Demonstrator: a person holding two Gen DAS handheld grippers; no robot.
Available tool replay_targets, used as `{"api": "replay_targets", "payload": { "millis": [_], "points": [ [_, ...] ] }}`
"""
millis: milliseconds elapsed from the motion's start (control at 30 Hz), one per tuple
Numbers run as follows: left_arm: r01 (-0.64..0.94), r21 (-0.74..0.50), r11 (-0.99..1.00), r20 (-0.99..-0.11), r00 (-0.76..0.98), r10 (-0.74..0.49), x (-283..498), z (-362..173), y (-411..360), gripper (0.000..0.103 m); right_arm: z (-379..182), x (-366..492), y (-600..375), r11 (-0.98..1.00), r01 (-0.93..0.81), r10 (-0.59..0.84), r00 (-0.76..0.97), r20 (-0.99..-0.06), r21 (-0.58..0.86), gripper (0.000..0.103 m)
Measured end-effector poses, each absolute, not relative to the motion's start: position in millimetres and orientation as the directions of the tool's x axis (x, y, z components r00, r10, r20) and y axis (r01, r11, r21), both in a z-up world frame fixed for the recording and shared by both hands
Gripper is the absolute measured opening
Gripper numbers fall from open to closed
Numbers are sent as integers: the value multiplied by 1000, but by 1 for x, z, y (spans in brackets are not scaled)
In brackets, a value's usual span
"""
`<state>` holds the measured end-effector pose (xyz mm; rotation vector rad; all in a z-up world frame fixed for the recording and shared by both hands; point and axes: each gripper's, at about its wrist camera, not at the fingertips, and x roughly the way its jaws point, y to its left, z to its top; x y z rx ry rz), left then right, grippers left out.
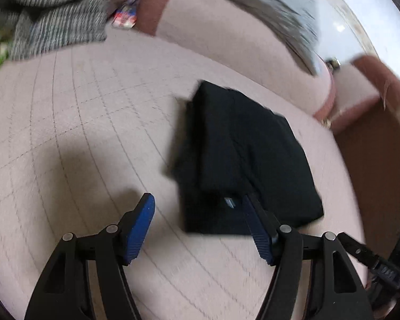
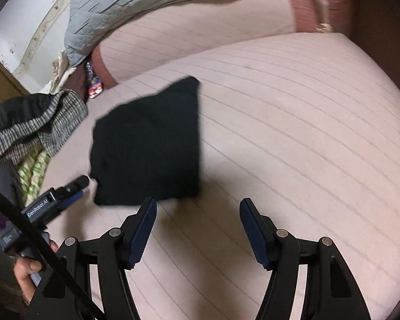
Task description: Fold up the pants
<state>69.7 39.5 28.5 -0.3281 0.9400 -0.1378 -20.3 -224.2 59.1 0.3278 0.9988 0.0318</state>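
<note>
The black pants lie folded into a compact, roughly square bundle on the pink striped sofa seat. My left gripper hovers at the bundle's near edge. Its jaws are open and hold nothing, and its right finger overlaps the cloth's near corner. In the right wrist view the same pants sit up and to the left of my right gripper, which is open over the bare seat. The left gripper's fingers show at the bundle's left corner, held by a hand.
A grey striped knit garment is heaped at the seat's end. A grey quilted blanket drapes over the backrest. A small colourful packet is wedged by the backrest. A brown armrest bounds the other side.
</note>
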Motion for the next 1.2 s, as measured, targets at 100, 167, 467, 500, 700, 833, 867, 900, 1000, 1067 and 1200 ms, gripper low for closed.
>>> {"api": "replay_targets", "payload": {
  "millis": [100, 167, 467, 500, 700, 833, 867, 900, 1000, 1067, 1200],
  "points": [
    [7, -192, 981, -720, 679, -146, 25, 36, 11, 68, 58, -50, -231, 967, 112, 123, 583, -803, 229, 70],
    [26, -141, 990, -683, 721, -116, 2, 42, 1, 75, 60, -66, -232, 980, 96, 80, 621, -780, 176, 70],
    [-25, -37, 999, -473, 881, 4, -58, 95, -12, 103, 68, -107, -195, 997, 71, -50, 766, -640, 8, 70],
    [-38, -40, 998, -473, 881, 14, -58, 98, -10, 103, 67, -111, -193, 997, 76, -55, 770, -636, 6, 70],
    [-109, -99, 989, -409, 911, 59, -72, 118, 6, 103, 60, -113, -192, 994, 104, -56, 767, -639, 37, 70],
    [-52, -201, 978, -393, 919, -32, -71, 116, 21, 103, 56, -111, -187, 994, 99, -53, 765, -642, 37, 70],
    [-44, -212, 976, -408, 912, -47, -68, 113, 23, 103, 54, -111, -185, 995, 97, -51, 763, -644, 35, 71],
    [-42, -207, 977, -419, 907, -49, -66, 111, 22, 103, 52, -110, -183, 995, 91, -48, 760, -648, 33, 71],
    [-46, -171, 984, -456, 889, -38, -61, 106, 18, 103, 42, -106, -176, 997, 74, -44, 745, -665, 16, 71],
    [-50, -175, 983, -463, 886, -37, -60, 103, 17, 103, 37, -104, -174, 998, 67, -42, 737, -674, 10, 71],
    [-36, -164, 986, -499, 865, -51, -55, 94, 10, 103, 29, -101, -174, 997, 69, -40, 721, -692, 15, 72]
  ]
}}
